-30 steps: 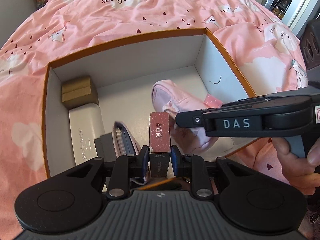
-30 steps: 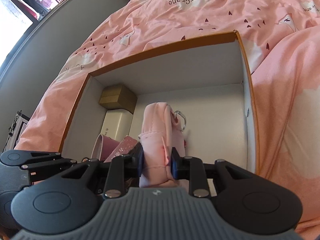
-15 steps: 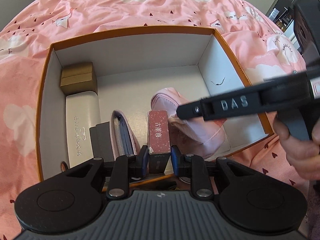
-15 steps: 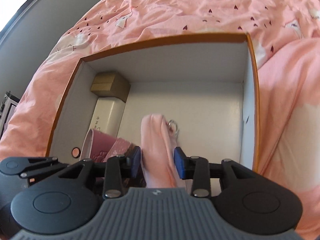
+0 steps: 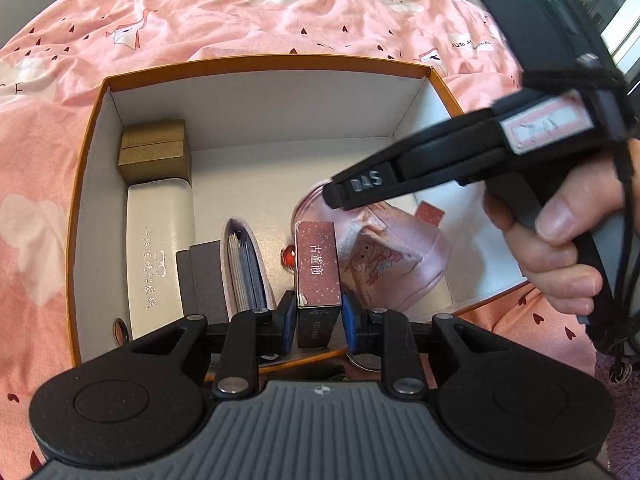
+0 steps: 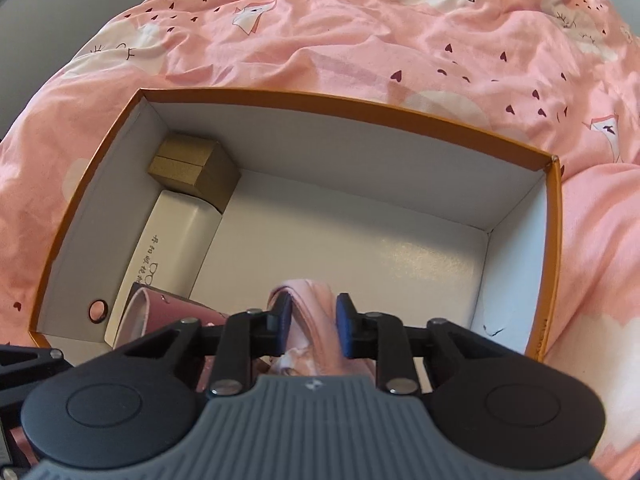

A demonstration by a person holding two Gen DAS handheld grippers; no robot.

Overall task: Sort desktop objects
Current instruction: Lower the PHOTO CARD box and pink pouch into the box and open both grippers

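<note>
A: Reading labels: "PaperCrane" on the pink bedspread (image 6: 400, 40); "DAS" on my right claw (image 6: 310, 312). Left claw (image 5: 319, 318) clamps the maroon carton (image 5: 318, 264), its Chinese print unread.

B: Right side?

A: Closing around the pink pouch (image 6: 308, 320) inside the orange-rimmed box (image 6: 360, 104). Box's right half is open floor. White glasses case (image 6: 180, 240) and gold box (image 6: 196, 168) line the left wall. Pouch's lower end is hidden.

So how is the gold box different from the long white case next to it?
The small gold cardboard box is short and blocky; the long white case is stretched out with rounded corners. The gold box is plain with a seam across it, while the white case carries printed characters and a little glasses drawing. The gold box sits in the far corner, the white case nearer. Both lie along the left wall of the orange-edged box.
</note>
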